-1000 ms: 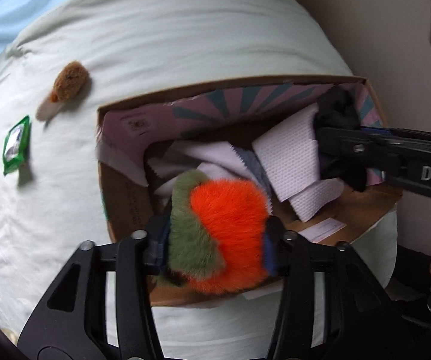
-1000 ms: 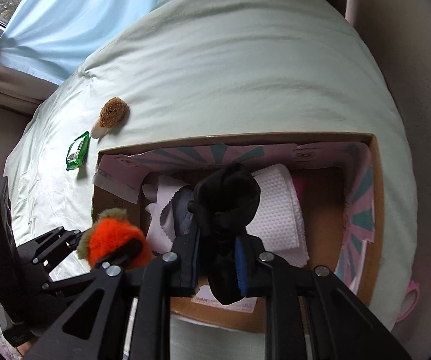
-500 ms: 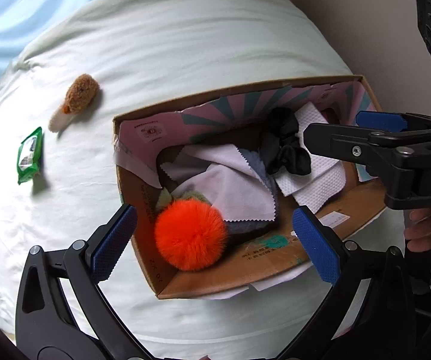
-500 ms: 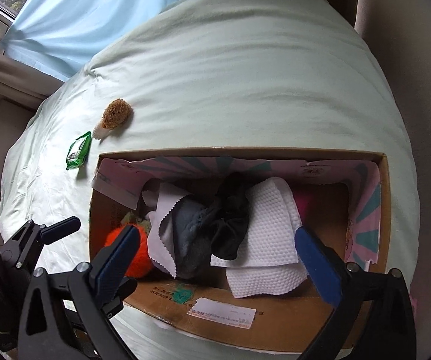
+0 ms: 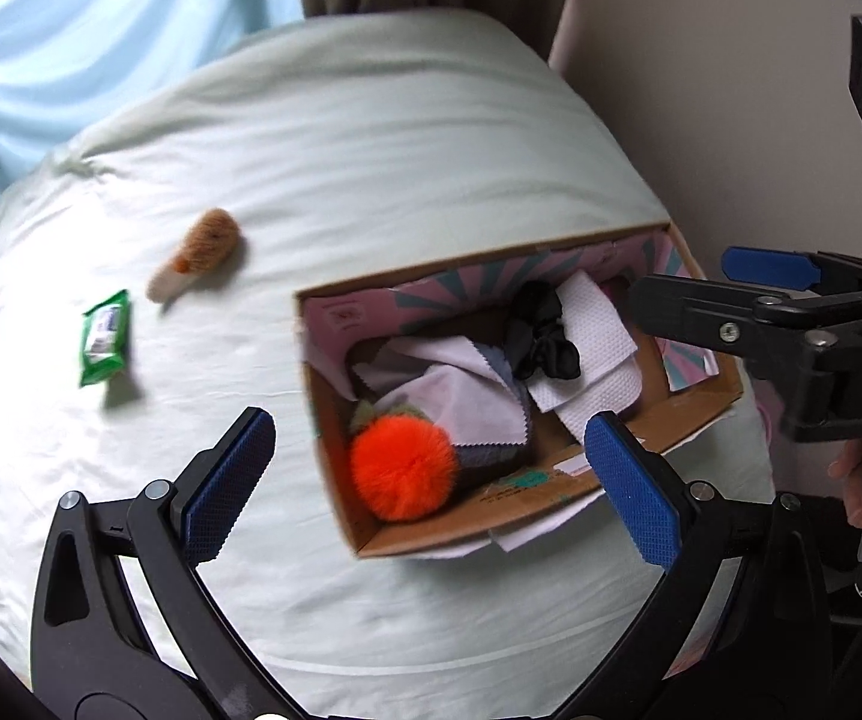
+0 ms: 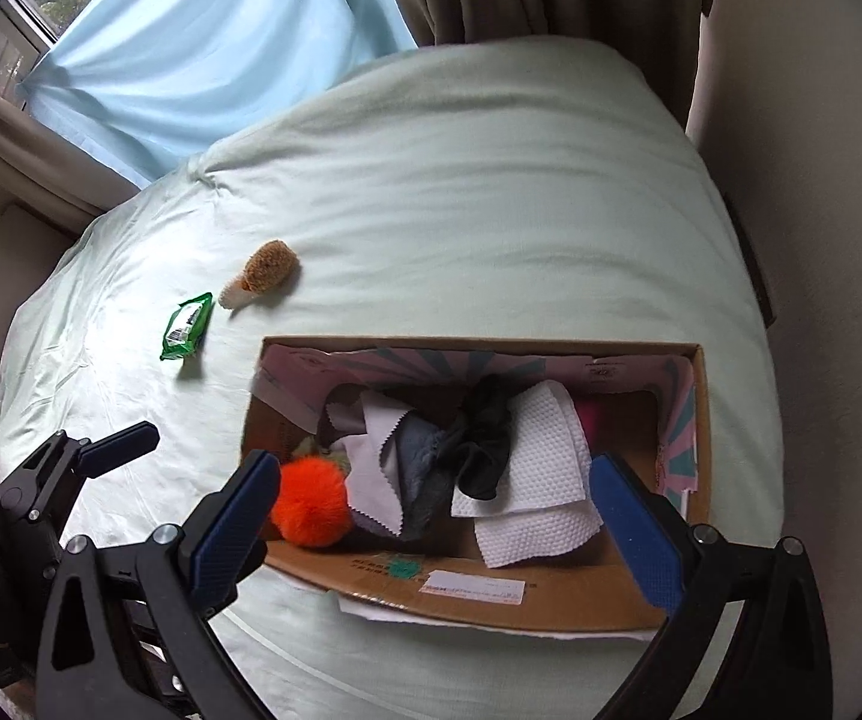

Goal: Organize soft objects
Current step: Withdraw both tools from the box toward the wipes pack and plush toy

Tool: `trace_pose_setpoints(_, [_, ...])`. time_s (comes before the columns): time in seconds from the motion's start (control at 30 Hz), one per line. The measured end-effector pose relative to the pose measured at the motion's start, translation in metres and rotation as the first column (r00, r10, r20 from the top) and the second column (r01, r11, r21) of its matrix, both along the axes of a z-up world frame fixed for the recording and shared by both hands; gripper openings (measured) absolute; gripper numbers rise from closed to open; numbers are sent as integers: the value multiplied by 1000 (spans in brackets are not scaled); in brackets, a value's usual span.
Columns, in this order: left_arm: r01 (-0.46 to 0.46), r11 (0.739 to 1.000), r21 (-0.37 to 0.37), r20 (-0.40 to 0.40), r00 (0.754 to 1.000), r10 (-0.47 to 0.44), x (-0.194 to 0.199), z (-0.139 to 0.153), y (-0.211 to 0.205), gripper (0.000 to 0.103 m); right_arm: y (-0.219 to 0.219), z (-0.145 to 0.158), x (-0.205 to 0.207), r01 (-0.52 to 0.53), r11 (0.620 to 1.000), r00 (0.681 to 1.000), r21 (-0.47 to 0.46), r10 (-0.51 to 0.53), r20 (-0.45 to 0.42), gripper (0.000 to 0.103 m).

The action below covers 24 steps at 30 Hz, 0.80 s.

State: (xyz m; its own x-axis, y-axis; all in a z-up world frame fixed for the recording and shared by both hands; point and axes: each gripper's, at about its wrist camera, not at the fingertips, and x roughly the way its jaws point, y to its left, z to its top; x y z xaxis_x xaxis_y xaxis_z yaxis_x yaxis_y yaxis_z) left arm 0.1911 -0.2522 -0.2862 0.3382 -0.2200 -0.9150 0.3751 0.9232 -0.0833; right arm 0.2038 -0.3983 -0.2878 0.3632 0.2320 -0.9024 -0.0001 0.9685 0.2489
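Lying outside: brown plush toy (image 6: 263,272) and green packet (image 6: 186,326) on pale bedsheet (image 6: 461,210).
Box (image 6: 581,600): cardboard, holding fluffy orange pompom (image 6: 310,504), black scrunchie (image 5: 542,339), dimpled white towels (image 6: 542,480).
Left gripper (image 5: 431,480): spread wide, empty.
Right gripper (image 6: 437,516): spread wide, empty.

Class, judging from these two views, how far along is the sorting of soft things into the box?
Done: orange pompom and black cloth lie in the cardboard box. In hand: nothing; left gripper and right gripper are open. Left: the brown plush and green packet on the bed.
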Motion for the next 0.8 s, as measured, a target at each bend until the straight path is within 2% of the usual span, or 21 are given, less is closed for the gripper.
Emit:
trace_pose_setpoints(0.13, [-54,998,-16,43,998,54,-11,31,29,103,17,32,-11,-11,1000,1000,-18,11,25,102])
trace_pose_setpoints(0.33, [-159,985,-73,100,981,166,-34,75,95,103,64,75,-35,-66,995,991,-72,74,116,103])
trace_pose_setpoints(0.53, [-246,965,-95,151,954,258,-61,105,169,103,117,105,-64,-93,994,980,-56,101,171,103])
trace_pose_setpoints(0.8, [-317,942,-107,208,920,333,-87,129,250,103,191,132,-92,-97,993,969,-68,110,222,103])
